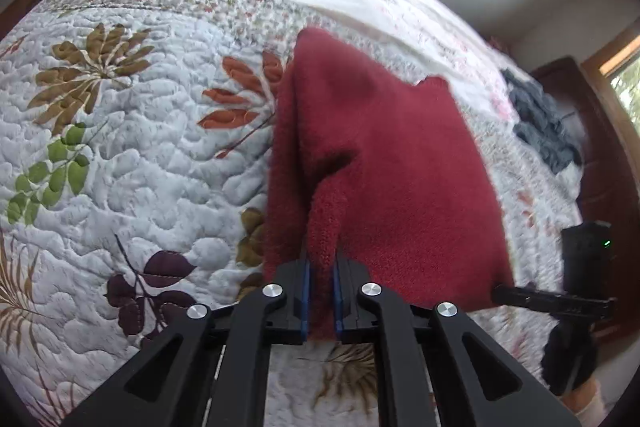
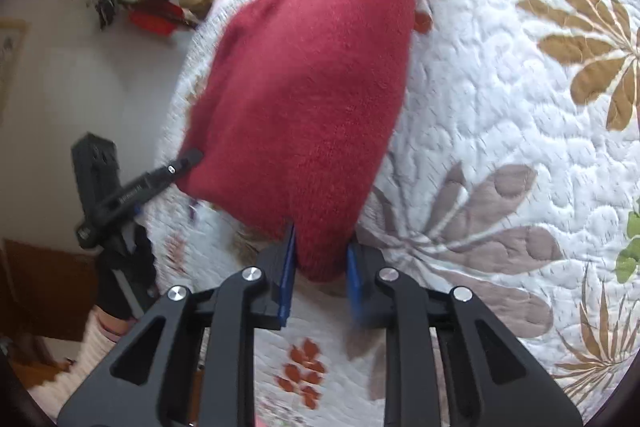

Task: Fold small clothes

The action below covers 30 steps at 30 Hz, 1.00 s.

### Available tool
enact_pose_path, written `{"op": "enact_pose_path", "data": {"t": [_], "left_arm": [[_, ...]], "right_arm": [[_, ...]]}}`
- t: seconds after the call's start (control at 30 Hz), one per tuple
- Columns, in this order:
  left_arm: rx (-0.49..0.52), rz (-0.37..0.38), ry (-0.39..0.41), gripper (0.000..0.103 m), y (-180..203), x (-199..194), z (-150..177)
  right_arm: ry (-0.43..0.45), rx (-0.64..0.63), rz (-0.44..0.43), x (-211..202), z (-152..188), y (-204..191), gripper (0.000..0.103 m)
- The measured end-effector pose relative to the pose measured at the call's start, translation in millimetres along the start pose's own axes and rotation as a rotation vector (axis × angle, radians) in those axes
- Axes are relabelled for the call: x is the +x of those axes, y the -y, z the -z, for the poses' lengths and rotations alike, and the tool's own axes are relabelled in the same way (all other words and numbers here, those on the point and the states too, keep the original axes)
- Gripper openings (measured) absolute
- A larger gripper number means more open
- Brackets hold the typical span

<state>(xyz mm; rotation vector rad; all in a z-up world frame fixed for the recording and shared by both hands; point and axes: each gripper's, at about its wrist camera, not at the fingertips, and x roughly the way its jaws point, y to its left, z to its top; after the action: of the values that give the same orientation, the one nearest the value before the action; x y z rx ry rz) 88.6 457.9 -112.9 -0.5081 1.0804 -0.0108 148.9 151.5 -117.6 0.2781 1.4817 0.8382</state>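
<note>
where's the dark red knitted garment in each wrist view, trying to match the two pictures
Left wrist view: the dark red knitted garment fills the centre and right, lifted over the quilt, one edge pinched in the left gripper at bottom centre.
Right wrist view: the garment runs from top centre to lower centre, its lower corner clamped in the right gripper.
Shared landmark: the white quilted bedspread with leaf print beneath it.

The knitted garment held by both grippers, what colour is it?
Dark red garment, clearest in the right wrist view.

Quilted floral bedspread [image 1: 140,155], red knit garment [image 1: 380,155], dark grey garment [image 1: 544,123]
</note>
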Motion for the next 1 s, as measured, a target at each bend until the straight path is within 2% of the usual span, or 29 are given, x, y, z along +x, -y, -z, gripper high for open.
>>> {"op": "enact_pose_path", "data": {"t": [0.07, 0.17, 0.2, 0.23, 0.33, 0.4, 0.5, 0.6, 0.7, 0.87, 0.93, 1.0], "left_arm": [[0.002, -0.011, -0.008, 0.008, -4, 9, 3], [-0.025, 0.007, -0.001, 0.009, -10, 14, 3], [-0.029, 0.013, -0.003, 0.010, -10, 14, 1], [-0.026, 0.016, -0.007, 0.011, -9, 12, 0], [-0.004, 0.011, 0.003, 0.022, -5, -6, -8], [-0.001, 0.009, 0.036, 0.038, -5, -19, -19], [-0.020, 0.043, 0.097, 0.045, -5, -31, -46], [-0.021, 0.017, 0.102, 0.045, 1, -16, -84], [-0.077, 0.020, 0.075, 0.045, -2, 17, -118], [-0.122, 0.031, 0.052, 0.044, -1, 55, -144], [-0.131, 0.026, 0.044, 0.038, -2, 65, -146], [-0.117, 0.033, 0.081, 0.016, 0, 61, -146]], "right_arm": [[-0.028, 0.015, 0.028, 14, 5, 9, 0.020], [-0.032, 0.042, 0.015, 20, 5, 17, 0.021], [-0.035, 0.041, 0.015, 19, 4, 17, 0.022], [-0.037, 0.033, 0.024, 18, 4, 15, 0.028], [-0.016, -0.015, 0.056, 3, 0, 4, 0.044], [0.020, -0.049, 0.088, -10, -7, -1, 0.050], [0.075, -0.055, 0.101, -22, -22, -6, 0.056], [0.091, -0.040, 0.115, -18, -39, -7, 0.056], [0.084, -0.034, 0.136, -5, -49, -10, 0.057], [0.064, -0.038, 0.152, 14, -49, -9, 0.059], [0.062, -0.031, 0.140, 16, -46, -3, 0.059], [0.065, -0.025, 0.130, 18, -45, -1, 0.059]]}}
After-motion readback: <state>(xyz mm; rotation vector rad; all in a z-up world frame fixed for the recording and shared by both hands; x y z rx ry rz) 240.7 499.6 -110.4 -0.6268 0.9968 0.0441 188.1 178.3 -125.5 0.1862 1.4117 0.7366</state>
